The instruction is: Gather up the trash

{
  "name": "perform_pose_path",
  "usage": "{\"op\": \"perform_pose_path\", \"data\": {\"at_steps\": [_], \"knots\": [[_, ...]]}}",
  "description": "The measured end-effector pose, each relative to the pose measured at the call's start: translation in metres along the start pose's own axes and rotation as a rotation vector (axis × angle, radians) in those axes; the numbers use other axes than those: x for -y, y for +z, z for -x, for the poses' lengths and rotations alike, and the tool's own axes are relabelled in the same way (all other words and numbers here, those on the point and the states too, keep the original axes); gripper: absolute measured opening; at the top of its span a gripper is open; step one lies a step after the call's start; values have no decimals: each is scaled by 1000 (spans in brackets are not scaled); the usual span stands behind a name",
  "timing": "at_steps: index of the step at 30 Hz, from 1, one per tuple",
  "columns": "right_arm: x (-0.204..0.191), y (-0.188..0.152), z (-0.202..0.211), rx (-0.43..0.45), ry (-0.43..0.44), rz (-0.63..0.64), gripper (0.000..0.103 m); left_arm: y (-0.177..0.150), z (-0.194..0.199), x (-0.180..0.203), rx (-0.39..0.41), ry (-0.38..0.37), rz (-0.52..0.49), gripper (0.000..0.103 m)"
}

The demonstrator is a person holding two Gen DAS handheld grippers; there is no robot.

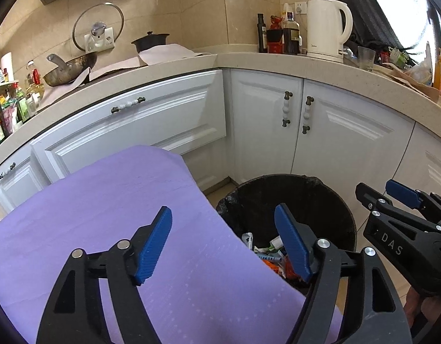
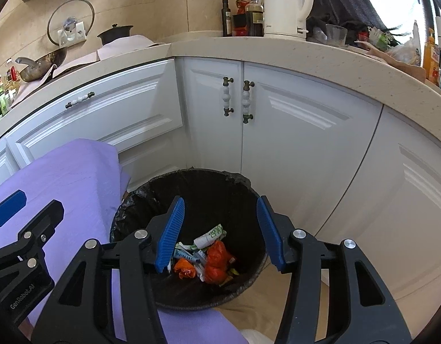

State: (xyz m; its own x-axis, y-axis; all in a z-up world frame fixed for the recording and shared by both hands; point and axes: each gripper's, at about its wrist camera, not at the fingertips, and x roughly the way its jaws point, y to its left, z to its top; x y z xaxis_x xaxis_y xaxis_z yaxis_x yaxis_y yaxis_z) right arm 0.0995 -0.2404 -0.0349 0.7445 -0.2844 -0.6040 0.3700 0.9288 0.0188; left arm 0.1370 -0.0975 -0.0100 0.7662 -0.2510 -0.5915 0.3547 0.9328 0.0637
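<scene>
A black bin (image 2: pixel 250 200) lined with a black bag (image 1: pixel 335 200) stands on the floor in the cabinet corner. At its bottom lie several scraps: orange wrappers (image 2: pixel 216 261), white and green paper (image 2: pixel 210 235) and blue-printed packets (image 1: pixel 267 258). My left gripper (image 1: pixel 223 240) is open at the edge of the purple-covered table (image 1: pixel 106 200), its right finger over the bin, nothing between the pads. My right gripper (image 2: pixel 220 232) hangs open above the bin mouth, empty. Each gripper shows in the other's view: the right gripper (image 1: pixel 392 197), the left gripper (image 2: pixel 28 209).
White cabinet doors (image 2: pixel 292 132) with beaded handles curve close behind the bin. The counter (image 1: pixel 277 60) above carries a white kettle (image 1: pixel 326 28), bottles (image 1: pixel 290 33), a glass (image 1: pixel 366 57), a wok (image 1: pixel 68 68) and a black pot (image 1: pixel 150 41). Beige floor (image 2: pixel 277 295) lies right of the bin.
</scene>
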Motion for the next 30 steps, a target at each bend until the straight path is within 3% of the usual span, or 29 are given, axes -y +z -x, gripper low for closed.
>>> {"op": "perform_pose_path", "data": {"at_steps": [11,30], "knots": [[0,-11,42,38,-7,8,58,-12,38,-9,24,9,15,77],[-6,-34,95,79,-13,48,59,-33,89,-30,72,43,62,81]]}}
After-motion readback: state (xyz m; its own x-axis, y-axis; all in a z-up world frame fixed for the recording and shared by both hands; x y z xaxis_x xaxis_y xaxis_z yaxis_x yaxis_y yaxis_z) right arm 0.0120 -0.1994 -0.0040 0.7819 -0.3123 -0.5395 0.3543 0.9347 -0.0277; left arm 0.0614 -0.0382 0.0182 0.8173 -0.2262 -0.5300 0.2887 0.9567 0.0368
